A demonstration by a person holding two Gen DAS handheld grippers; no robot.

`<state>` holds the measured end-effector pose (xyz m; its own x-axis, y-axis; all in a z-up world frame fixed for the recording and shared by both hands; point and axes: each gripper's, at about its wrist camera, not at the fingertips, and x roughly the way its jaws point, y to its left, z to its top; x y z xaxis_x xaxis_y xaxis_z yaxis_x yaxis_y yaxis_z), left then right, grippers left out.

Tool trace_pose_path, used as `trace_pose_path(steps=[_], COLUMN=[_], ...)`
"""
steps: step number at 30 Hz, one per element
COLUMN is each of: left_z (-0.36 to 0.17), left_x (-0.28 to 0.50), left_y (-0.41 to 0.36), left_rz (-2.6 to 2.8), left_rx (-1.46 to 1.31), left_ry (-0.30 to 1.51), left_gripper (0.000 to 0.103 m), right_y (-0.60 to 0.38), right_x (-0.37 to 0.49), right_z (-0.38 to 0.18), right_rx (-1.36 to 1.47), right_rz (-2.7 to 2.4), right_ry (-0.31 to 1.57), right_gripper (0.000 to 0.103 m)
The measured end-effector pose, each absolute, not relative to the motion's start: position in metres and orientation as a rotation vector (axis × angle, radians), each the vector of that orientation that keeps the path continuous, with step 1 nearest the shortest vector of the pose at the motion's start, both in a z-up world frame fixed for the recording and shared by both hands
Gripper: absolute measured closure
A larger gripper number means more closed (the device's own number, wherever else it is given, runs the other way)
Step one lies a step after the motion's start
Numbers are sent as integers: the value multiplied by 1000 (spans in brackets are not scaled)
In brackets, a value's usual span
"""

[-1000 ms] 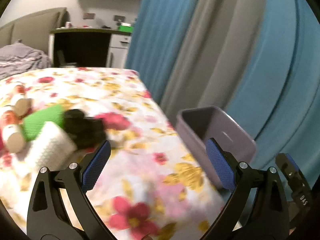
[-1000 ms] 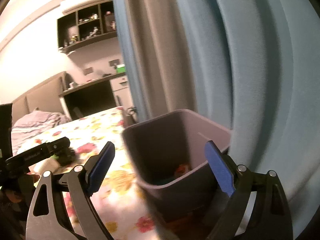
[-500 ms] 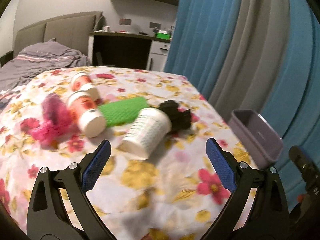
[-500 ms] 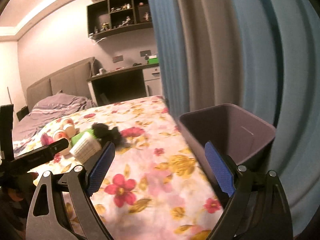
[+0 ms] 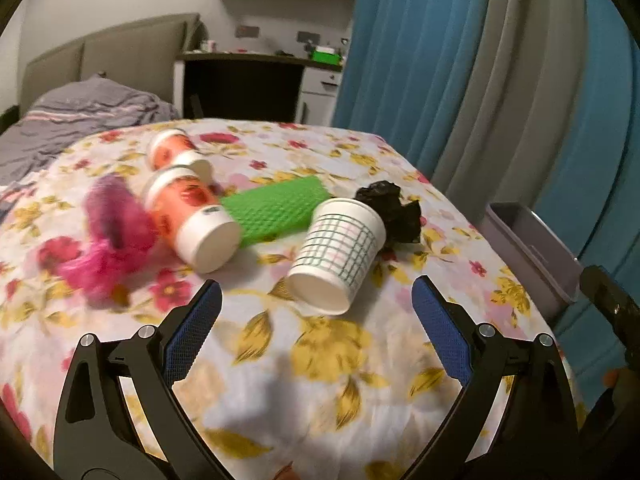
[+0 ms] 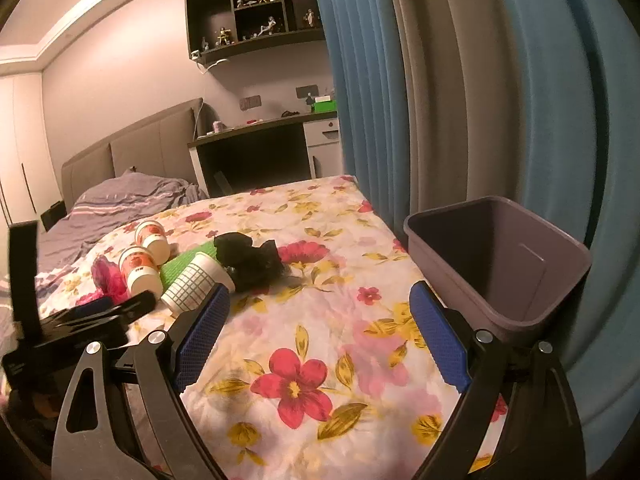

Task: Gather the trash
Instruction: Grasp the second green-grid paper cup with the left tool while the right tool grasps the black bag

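**Both grippers empty, trash heaped within the left one's reach**

The left gripper (image 5: 316, 312) is spread wide and holds nothing, aimed at a checked paper cup (image 5: 338, 256) lying on its side on the floral bedspread (image 5: 320, 360), its base toward the camera. That heading suggests the cup is the next pick. Touching it from behind is a crumpled black wad (image 5: 390, 210); beside it lie a green textured pad (image 5: 276, 208), two orange-labelled cups (image 5: 192, 216) and something pink and fluffy (image 5: 112, 236), too blurred to identify.

The right gripper (image 6: 320, 334) is likewise wide and empty, hovering over bare bedspread near the purple bin (image 6: 504, 276). The bin stands off the bed's edge against the blue curtain (image 6: 360, 100), well apart from the heap, so each piece probably needs carrying across.
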<state>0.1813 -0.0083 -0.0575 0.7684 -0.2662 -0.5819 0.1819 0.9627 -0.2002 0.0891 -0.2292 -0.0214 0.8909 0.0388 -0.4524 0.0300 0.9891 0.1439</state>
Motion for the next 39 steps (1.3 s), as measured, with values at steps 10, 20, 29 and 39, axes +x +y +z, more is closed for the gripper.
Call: trace_pose_path(steps=[10,20,29,39], left_z=[-89,-98,-80,-36], left_x=[237,254,224,181], left_y=[-23,-29,-5,54], left_rz=[-310,-359,-354,-96], left_rx=[-122,-120,-170,-226], left_ry=[794,864,787,616], left_gripper=[9,41,47,47], right_y=[-228,-219,-214,-185], right_x=[106,122,130,162], right_z=[-27,-34,-38,-36], right_rx=[143,139,138,109], right_rz=[7,33,51,106], right_ry=[500,531,555,572], right_gripper=[15,15,15,15])
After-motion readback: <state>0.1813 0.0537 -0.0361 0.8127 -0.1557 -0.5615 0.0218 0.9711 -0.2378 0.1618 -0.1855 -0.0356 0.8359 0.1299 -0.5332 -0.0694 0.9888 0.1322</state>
